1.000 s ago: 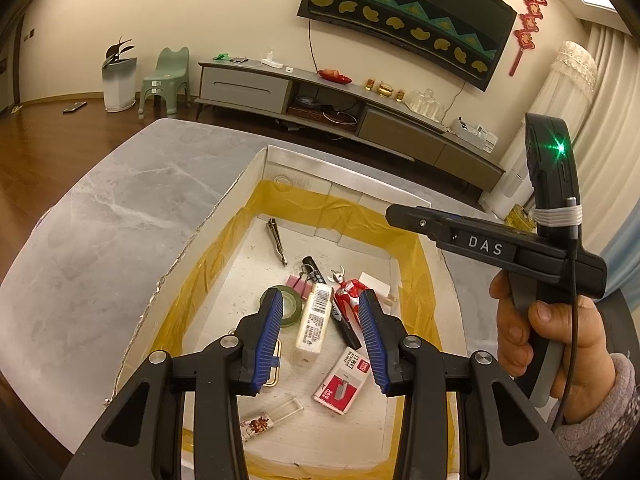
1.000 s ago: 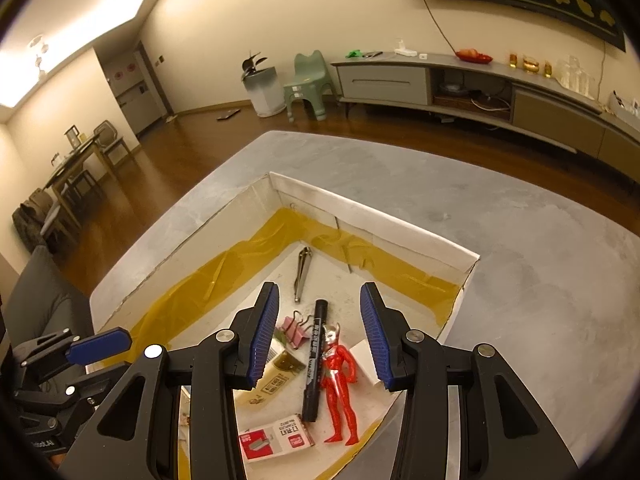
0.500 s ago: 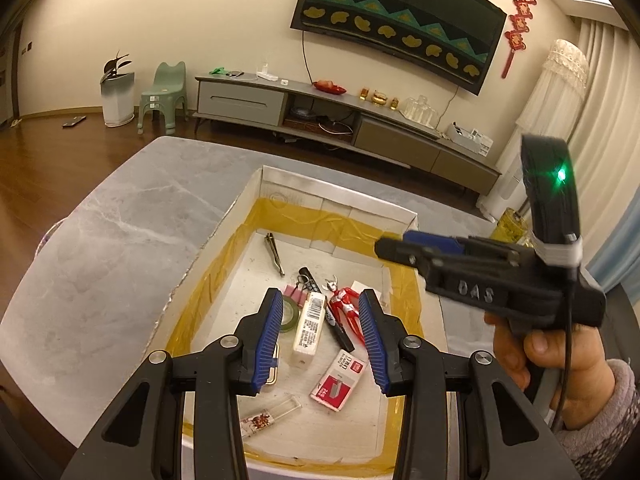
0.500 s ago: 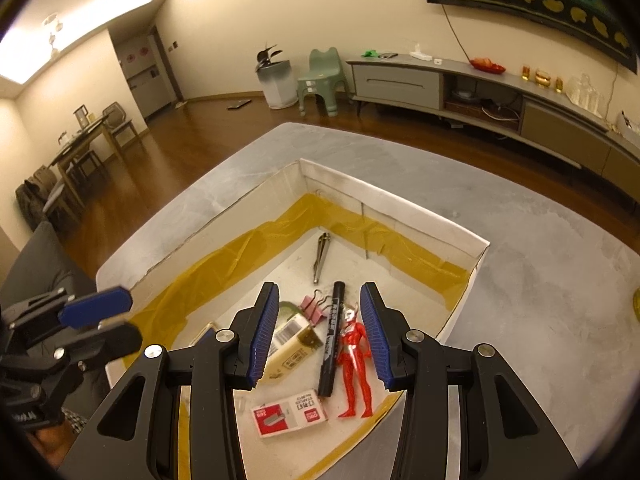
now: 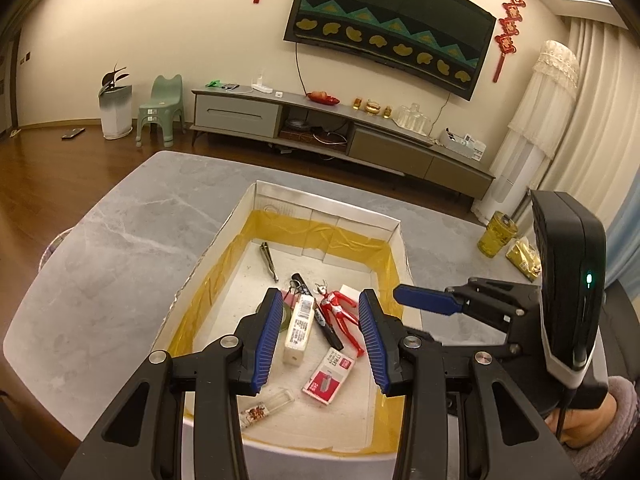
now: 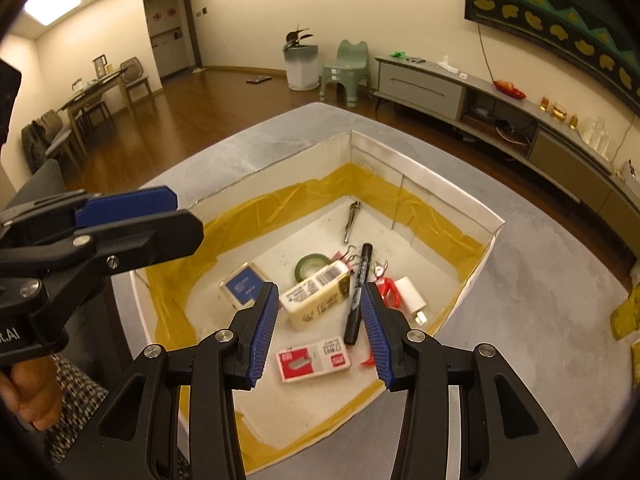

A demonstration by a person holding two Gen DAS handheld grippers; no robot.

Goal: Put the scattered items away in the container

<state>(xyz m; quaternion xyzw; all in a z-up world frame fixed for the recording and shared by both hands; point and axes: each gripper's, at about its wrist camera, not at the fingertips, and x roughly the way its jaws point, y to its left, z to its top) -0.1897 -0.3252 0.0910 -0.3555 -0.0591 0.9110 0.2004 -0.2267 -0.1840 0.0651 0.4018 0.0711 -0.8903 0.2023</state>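
Both claws are spread and carry nothing: the left claw point(image 5: 318, 334) and the right claw point(image 6: 318, 330) hover above the container point(image 5: 328, 212) on the desk point(image 5: 120, 248). The red figure point(image 5: 340, 314), marker point(image 6: 359, 292) and staple box point(image 6: 314, 360) lie inside, toward 6 o'clock. The claws are near; lowering together, they could collide.

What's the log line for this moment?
left gripper: open, empty, above box | right gripper: open, empty, above box | in box: marker, toy figure, staple pack, tape roll | table: nothing loose seen
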